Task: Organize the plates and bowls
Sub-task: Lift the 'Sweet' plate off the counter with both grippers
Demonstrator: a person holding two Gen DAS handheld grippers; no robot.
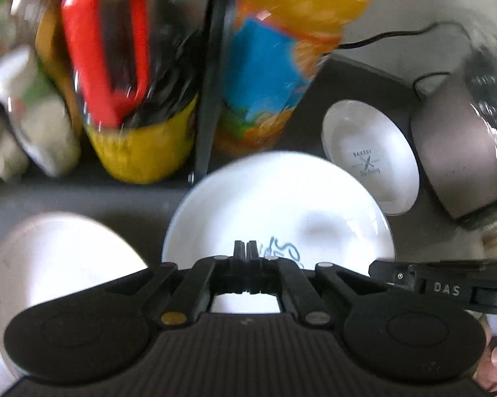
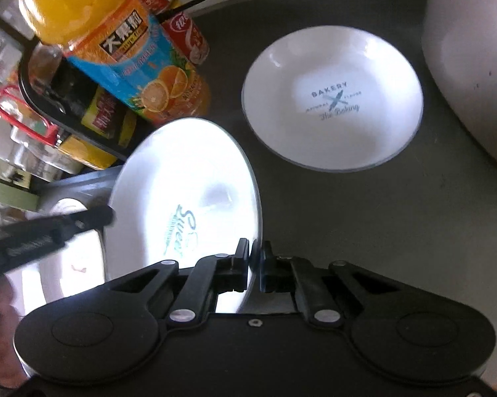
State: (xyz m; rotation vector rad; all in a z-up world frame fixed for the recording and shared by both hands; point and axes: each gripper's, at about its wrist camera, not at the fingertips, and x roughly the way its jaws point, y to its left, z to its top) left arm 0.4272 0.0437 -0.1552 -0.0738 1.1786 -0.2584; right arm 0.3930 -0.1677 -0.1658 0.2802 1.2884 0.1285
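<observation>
White round plate with green "Sweet" lettering point(image 2: 189, 192) stands tilted on edge, rim pinched by the right gripper point(image 2: 255, 258); the white "Bakery" bowl point(image 2: 334, 106) lies ahead-right on the grey counter point(image 2: 381, 231). Left gripper point(image 1: 246, 251), closed and empty, hovers beside it.

Bottles behind the rack point(image 1: 116, 66): smeared by motion blur in the left view, labels unreadable.
Appliance point(image 2: 473, 49): cut off by the right view's edge.
Plate at left point(image 1: 60, 264): blurred, partly hidden by the left gripper point(image 1: 246, 249).
Plate print point(image 1: 281, 251): blurred, illegible.
</observation>
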